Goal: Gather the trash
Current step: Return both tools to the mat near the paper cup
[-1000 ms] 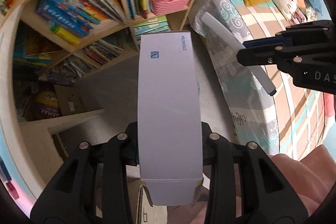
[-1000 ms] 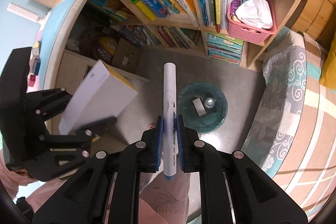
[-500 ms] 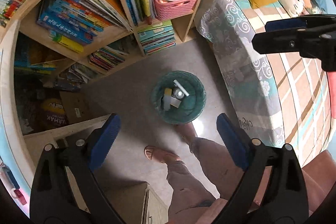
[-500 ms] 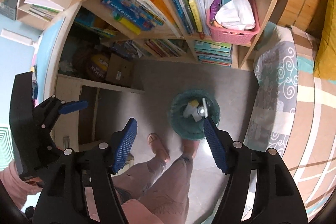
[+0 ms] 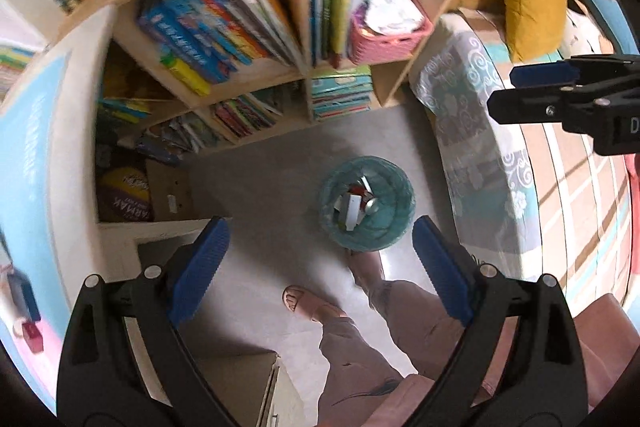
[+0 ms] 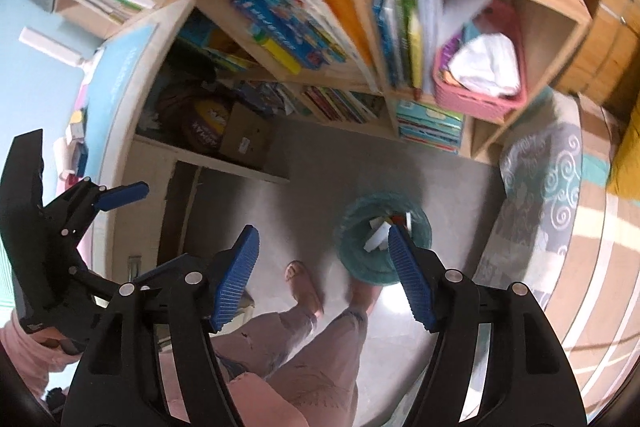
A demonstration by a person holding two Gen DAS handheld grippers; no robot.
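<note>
Both drops done: I had a white box in the left gripper point(image 5: 320, 267) & a marker in the right gripper point(image 6: 324, 279); fingers now spread, empty. Both lie in the teal bin point(image 5: 396, 223) on the floor w/ other trash. Next: find more.

A teal mesh bin point(image 5: 366, 205) stood on the grey floor point(image 5: 272, 195), beside a bed cover point(image 5: 472, 131) swirled in grey and white, a mustard cushion point(image 5: 534, 1), a pink basket point(image 5: 390, 39), and black hand-held grippers with blue pads point(image 5: 200, 269).
</note>
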